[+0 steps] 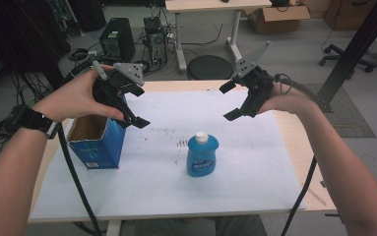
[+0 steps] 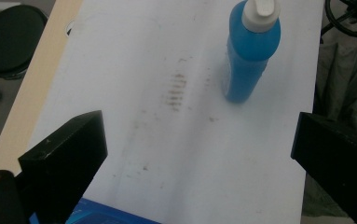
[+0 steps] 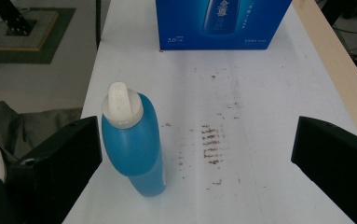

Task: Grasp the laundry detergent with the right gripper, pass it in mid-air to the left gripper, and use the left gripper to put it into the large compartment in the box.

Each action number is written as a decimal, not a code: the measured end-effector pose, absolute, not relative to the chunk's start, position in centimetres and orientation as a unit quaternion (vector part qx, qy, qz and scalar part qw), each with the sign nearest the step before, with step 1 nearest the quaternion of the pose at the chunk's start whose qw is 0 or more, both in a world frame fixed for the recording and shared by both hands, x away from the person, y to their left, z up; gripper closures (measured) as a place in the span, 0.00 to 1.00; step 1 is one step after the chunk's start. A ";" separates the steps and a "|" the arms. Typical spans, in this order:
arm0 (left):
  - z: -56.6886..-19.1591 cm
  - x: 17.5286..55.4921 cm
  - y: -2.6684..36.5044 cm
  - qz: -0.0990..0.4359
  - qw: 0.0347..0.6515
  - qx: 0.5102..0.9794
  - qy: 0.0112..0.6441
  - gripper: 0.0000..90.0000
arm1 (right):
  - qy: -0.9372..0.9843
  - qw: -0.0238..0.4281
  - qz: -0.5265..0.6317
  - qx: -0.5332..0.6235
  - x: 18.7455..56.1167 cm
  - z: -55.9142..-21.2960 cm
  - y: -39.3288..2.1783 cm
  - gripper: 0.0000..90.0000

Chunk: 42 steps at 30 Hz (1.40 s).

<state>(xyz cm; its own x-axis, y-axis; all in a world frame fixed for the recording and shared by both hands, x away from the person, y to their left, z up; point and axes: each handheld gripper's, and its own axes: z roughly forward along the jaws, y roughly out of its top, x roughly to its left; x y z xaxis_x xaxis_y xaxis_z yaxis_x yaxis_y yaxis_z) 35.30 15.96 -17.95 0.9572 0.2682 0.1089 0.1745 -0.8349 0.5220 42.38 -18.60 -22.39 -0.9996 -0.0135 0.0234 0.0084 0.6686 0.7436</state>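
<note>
Bottle upright on the white mat, cap on, and neither tool is on it; I judge the step in hand to be the approach, with the pick-up of the bottle not yet begun.

My right gripper hangs above the table with its jaws spread wide and nothing between them. From that tool the bottle sits below and ahead, off toward its left jaw: in the right gripper view the blue body stands just beside the left jaw, not centred in the gap. Past it, farther along the same line, is the open blue box.

My left gripper is also apart and empty, held over the near corner of the box. From it the bottle lies well ahead and toward its right jaw, clearly out of reach.

The right tool looks the better placed, so I would take the next move with it. That calls for sliding it sideways until the bottle stands midway between the jaws, lowering to the body below the white cap, and only then closing. The bottle is tall and narrow, so a jaw that brushes it first could tip it over. After that, the box mouth seems the likely destination, though that is my guess.
</note>
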 end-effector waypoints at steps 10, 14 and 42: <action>-17.9 35.2 15.9 0.092 0.263 0.953 0.119 0.04 | -0.899 0.019 -0.437 -0.014 41.8 -24.5 -20.5 0.01; -18.1 35.2 15.8 0.091 0.260 0.954 0.118 0.04 | -0.896 0.023 -0.444 -0.018 41.5 -25.5 -21.0 0.01; -18.8 35.0 15.9 0.082 0.260 0.955 0.118 0.04 | -0.880 0.066 -0.470 -0.028 40.7 -31.3 -21.3 0.01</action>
